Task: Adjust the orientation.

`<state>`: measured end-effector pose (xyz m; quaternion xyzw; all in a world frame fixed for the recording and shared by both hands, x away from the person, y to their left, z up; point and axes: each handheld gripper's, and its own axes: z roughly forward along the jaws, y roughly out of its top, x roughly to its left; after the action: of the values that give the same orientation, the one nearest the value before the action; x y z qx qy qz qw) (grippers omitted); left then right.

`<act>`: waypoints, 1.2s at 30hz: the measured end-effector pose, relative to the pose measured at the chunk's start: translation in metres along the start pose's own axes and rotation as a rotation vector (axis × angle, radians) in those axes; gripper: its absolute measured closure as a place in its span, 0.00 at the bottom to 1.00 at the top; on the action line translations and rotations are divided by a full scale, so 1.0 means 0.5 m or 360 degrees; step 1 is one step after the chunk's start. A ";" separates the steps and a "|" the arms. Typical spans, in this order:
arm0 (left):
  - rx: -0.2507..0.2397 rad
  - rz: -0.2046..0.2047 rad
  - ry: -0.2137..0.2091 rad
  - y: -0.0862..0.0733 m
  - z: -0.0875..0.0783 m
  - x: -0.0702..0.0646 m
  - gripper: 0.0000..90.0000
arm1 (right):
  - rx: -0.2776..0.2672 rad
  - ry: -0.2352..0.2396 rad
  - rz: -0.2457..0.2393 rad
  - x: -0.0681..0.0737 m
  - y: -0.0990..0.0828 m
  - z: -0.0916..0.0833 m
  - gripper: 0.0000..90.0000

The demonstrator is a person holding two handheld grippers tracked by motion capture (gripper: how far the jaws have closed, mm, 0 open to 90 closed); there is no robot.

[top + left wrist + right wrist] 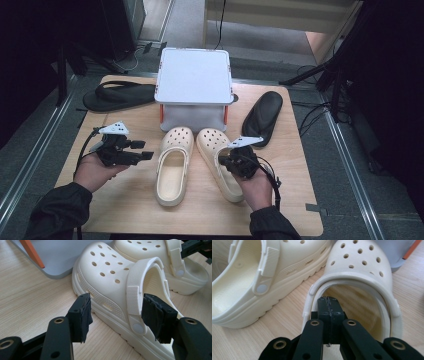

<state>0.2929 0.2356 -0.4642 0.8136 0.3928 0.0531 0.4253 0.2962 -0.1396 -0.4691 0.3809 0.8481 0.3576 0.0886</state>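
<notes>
- On the wooden table point(125, 210) I see two cream clogs lying side by side in the middle, just near of a white box point(194, 82).
- Both clogs run long from near to far. Their holey toes point far, at the box, and their open heels point near, at me.
- The left clog point(172, 165) lies almost straight. The right clog point(220, 162) slants a bit, with its heel swung out to the right.
- My left gripper point(115, 315) waits just left of the left clog. Its two black jaws stand wide open, with nothing pressed between them.
- My right gripper point(329, 307) is at the heel end of the right clog. Its jaws are closed tight together, with the tips poking in under the heel strap point(352, 281). I cannot tell if they touch it.
- One black slipper point(120, 95) lies far left, and another black slipper point(262, 117) lies far right.
</notes>
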 end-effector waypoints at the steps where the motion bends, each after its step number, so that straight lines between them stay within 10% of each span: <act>1: 0.0001 0.0000 0.0001 0.000 0.000 0.000 0.46 | 0.0003 0.0005 0.0006 0.004 0.001 0.002 1.00; 36: 0.0007 0.0006 0.0001 0.000 0.002 -0.001 0.46 | -0.0026 0.0100 -0.0017 0.059 0.022 0.039 1.00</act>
<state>0.2927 0.2344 -0.4649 0.8153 0.3916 0.0533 0.4232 0.2904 -0.1030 -0.4722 0.3642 0.8496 0.3756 0.0671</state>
